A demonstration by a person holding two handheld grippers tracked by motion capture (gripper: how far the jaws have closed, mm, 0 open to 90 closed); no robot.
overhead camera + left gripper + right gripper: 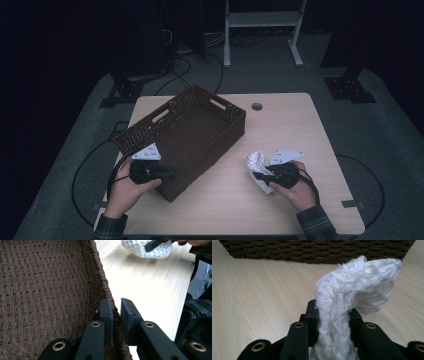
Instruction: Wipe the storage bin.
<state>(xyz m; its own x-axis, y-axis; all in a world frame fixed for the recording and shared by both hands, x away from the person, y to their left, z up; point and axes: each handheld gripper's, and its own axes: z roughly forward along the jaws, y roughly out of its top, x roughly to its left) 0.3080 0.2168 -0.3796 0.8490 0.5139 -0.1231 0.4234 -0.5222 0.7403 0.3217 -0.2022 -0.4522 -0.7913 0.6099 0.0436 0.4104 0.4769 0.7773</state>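
At lower right of the high view, the right gripper (261,176) pinches the white cloth (257,162) above the counter (280,125). Left gripper (167,172) is clamped on the basket (220,117) rim, apparently firmly. Lift the cloth clear over that wall before releasing.

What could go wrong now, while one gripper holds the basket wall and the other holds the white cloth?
1. The left gripper pinches only the thin rim of the woven basket; a pull might tilt or drag it across the table.
2. The right gripper grips the white cloth by a bunched part, and its loose end hangs free; it could catch on the basket's edge or slip out during the transfer.
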